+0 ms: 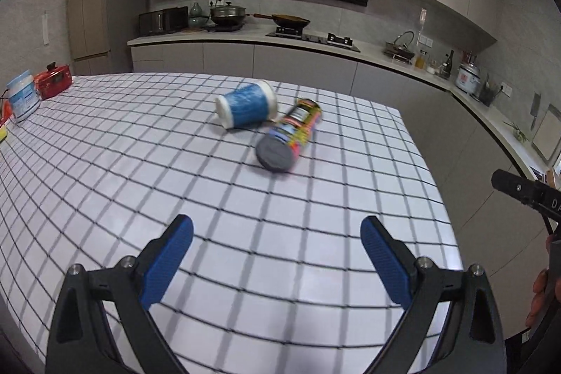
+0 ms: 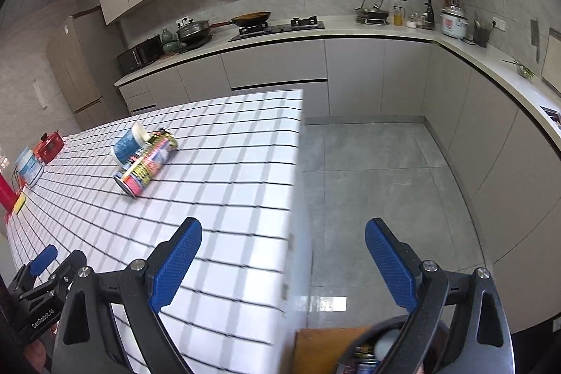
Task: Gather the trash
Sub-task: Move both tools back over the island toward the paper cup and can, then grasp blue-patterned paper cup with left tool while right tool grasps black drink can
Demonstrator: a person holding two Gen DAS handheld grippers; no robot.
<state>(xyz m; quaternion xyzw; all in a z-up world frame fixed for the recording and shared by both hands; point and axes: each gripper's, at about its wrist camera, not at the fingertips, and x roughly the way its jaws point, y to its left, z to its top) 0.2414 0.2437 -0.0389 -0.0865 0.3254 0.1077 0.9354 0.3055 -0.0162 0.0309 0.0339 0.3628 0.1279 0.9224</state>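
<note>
A blue paper cup [image 1: 246,105] lies on its side on the checked table [image 1: 140,163], touching a colourful can [image 1: 289,135] that also lies on its side. Both show in the right wrist view, the cup [image 2: 128,143] behind the can [image 2: 147,162]. My left gripper [image 1: 277,242] is open and empty, above the table short of the two items. My right gripper [image 2: 283,247] is open and empty, over the table's right edge [image 2: 296,184]. Below it sits a dark bin [image 2: 371,353] with a can inside.
A blue-white tub [image 1: 22,95] and a red pot [image 1: 52,80] stand at the table's far left. A wooden stool [image 2: 322,349] holds the bin on the grey floor [image 2: 378,181]. Kitchen counters [image 1: 315,48] run behind and to the right.
</note>
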